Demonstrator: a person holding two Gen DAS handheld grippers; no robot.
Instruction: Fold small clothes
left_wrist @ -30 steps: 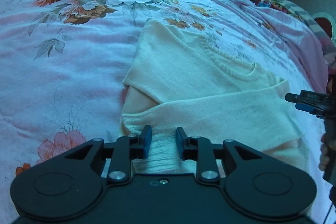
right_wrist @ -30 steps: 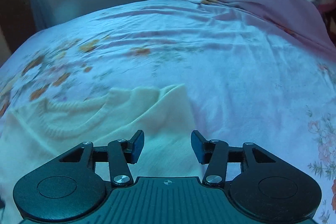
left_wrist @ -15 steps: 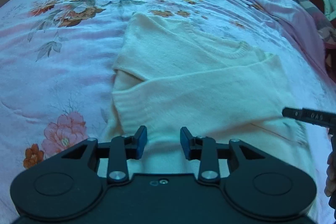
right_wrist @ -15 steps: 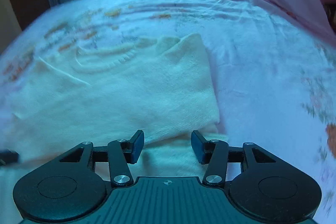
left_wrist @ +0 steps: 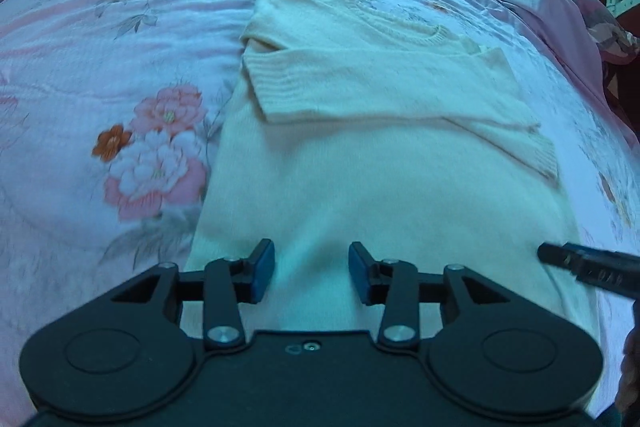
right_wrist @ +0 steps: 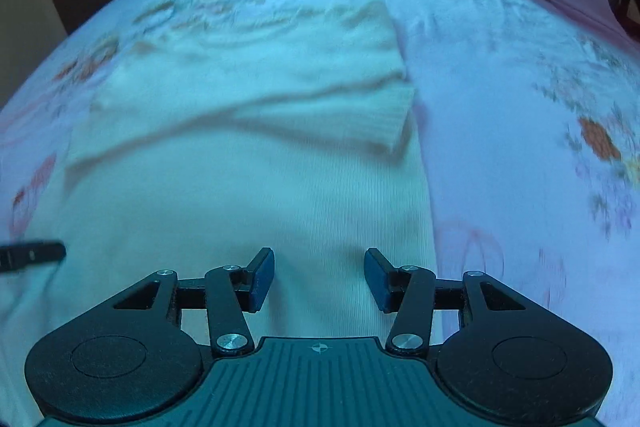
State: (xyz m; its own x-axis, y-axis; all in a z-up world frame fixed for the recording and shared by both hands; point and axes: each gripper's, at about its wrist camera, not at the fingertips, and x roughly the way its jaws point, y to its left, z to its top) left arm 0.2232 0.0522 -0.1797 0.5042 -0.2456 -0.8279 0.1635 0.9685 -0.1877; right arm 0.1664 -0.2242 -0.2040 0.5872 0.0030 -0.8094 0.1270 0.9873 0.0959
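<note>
The left gripper (left_wrist: 311, 269) has let go of the sleeve cuff (left_wrist: 276, 89) and drawn back over the sweater (left_wrist: 372, 187), jaws opening and empty. The right gripper (right_wrist: 319, 279) has also pulled back, jaws moderately apart, holding nothing.

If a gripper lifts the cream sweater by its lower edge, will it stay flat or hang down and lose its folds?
The sweater is soft knit lying limp on the bedsheet, so it would probably droop, not stay flat. Its sleeves are only laid loosely across the chest, so they may slide off. It looks light, and the fuzzy surface likely grips well.
</note>
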